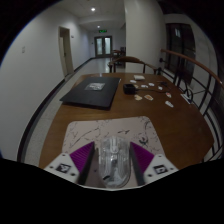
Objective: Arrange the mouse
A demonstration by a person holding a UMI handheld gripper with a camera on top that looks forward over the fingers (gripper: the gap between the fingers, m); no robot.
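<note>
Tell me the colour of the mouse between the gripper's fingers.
The mouse is white or pale grey, seen in the gripper view, resting on a light mat atop the brown table.

From my end I count one mouse [112,160] between the two purple pads [82,157], one pale mat [110,132] under it, one dark mat [93,92] well beyond the fingers, and one small dark object [130,89] beside it — plus several white scraps [152,88], too small to count.
</note>
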